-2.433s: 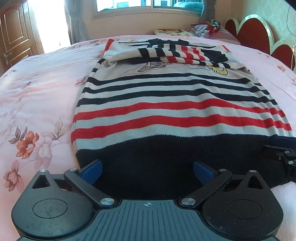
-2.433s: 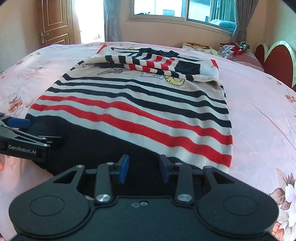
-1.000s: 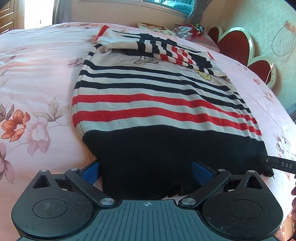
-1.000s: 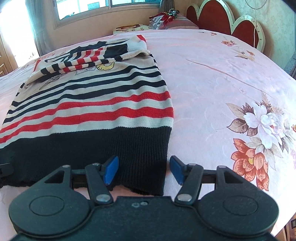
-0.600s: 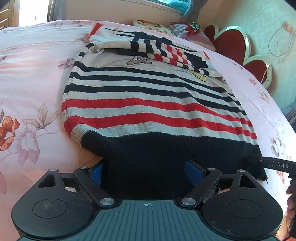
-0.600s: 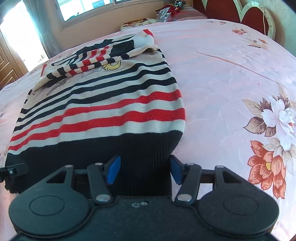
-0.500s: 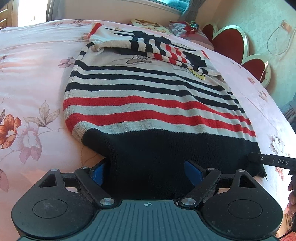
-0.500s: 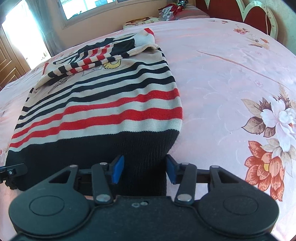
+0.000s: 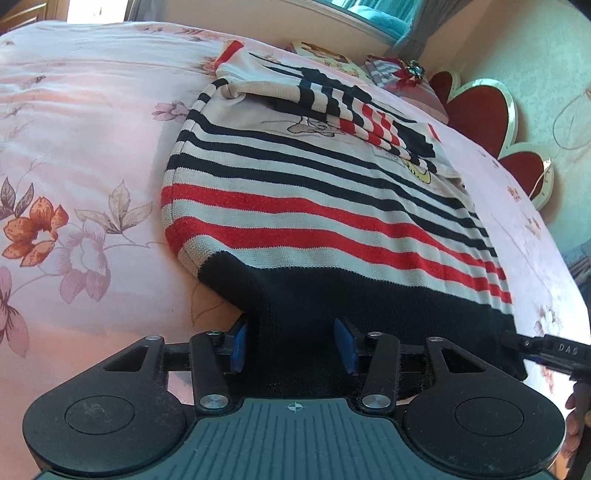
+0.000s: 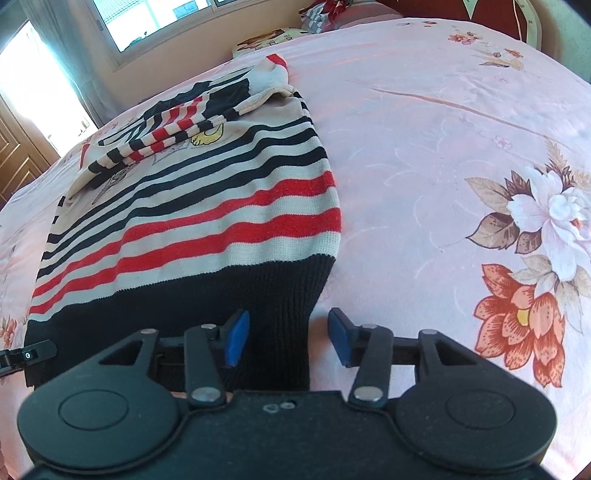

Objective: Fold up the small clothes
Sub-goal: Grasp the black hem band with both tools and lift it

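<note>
A small knit sweater (image 9: 332, 206) with black and red stripes and a wide black hem lies on the bed, its sleeves folded across the chest. It also shows in the right wrist view (image 10: 207, 221). My left gripper (image 9: 293, 345) straddles the hem's left corner, jaws partly closed with the black knit between the blue pads. My right gripper (image 10: 286, 338) straddles the hem's right corner; the knit lies against the left pad, with a gap to the right pad. The hem rises off the sheet at both corners.
The pink floral bedsheet (image 9: 74, 155) spreads all around the sweater. Red heart-shaped headboard panels (image 9: 476, 110) and pillows stand at the far right. A window (image 10: 155, 18) and a wooden door (image 10: 14, 155) are behind the bed.
Both grippers have narrowed their jaws around the black hem corners. The hem has bunched and lifted off the sheet, and both cameras have tilted.
</note>
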The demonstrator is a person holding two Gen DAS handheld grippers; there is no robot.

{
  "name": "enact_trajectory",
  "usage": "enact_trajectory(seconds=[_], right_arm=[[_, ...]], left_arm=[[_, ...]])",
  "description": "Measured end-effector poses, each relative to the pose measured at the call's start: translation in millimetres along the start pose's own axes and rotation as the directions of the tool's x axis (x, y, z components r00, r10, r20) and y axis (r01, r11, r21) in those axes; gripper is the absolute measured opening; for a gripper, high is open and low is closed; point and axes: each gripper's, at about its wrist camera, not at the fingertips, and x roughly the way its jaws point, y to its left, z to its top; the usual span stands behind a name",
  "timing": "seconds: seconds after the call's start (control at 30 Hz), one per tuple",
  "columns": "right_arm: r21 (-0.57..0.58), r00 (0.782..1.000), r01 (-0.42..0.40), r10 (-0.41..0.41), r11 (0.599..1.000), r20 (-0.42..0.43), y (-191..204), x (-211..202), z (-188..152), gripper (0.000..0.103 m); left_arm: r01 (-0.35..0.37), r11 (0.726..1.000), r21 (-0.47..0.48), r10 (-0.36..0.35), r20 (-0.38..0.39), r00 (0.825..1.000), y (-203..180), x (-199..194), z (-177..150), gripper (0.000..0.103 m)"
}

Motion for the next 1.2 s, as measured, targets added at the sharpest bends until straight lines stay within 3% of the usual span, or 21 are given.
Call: enact_trajectory(seconds=[0.03, 0.1, 0.23, 0.3, 0.37, 0.63, 0.87, 1.0, 1.2], right_arm=[[-0.005, 1.000, -0.012, 0.012, 1.000, -0.005, 3.1, 0.7, 0.3, 0.043], [-0.021, 0.999, -0.026, 0.025, 0.999, -0.024, 8.9, 3.7, 0.2, 0.026], [-0.041, 0.999, -0.025, 0.023, 0.999, -0.037, 9.2, 9.3, 2.4, 0.023], [-0.044, 0.999, -0.032, 0.030, 0.999, -0.046, 9.9, 10.9, 5.6, 0.022], [-0.014, 0.995, -0.077, 0.076, 0.997, -0.057, 9.2, 10.1, 9.9, 0.011], [0.077, 0.969, -0.244, 0.240, 0.967, 0.054, 9.7, -14.1, 51.2, 0.011], [0.065, 0.937, -0.315, 0.300, 0.947, 0.179, 19.9, -15.2, 122.6, 0.011], [0.043, 0.925, -0.316, 0.298, 0.948, 0.235, 27.2, -0.1, 168.4, 0.011], [0.057, 0.921, -0.318, 0.294, 0.947, 0.255, 34.2, 52.7, 234.2, 0.011]], left_arm=[[0.019, 0.999, -0.027, -0.019, -0.003, 1.000, 1.2, -0.3, 0.5, 0.047], [0.042, 0.998, -0.043, -0.043, -0.015, 0.999, 0.4, 0.4, 1.1, 0.047], [0.036, 0.999, -0.018, -0.037, -0.027, 0.999, 0.4, 5.4, 2.2, 0.042], [0.024, 1.000, 0.003, -0.024, -0.024, 0.999, -1.2, 6.9, 6.1, 0.030], [0.052, 0.999, -0.015, -0.052, -0.021, 0.998, -0.2, 4.4, 15.4, 0.011], [0.118, 0.992, 0.036, -0.120, 0.086, 0.989, -18.4, -14.0, 56.5, 0.011], [0.144, 0.989, 0.025, -0.146, 0.204, 0.968, -28.5, -9.5, 130.2, 0.011], [0.133, 0.991, 0.018, -0.133, 0.252, 0.959, -34.3, 9.8, 175.5, 0.011], [0.091, 0.996, -0.021, -0.083, 0.255, 0.964, -37.1, 67.6, 241.7, 0.011]])
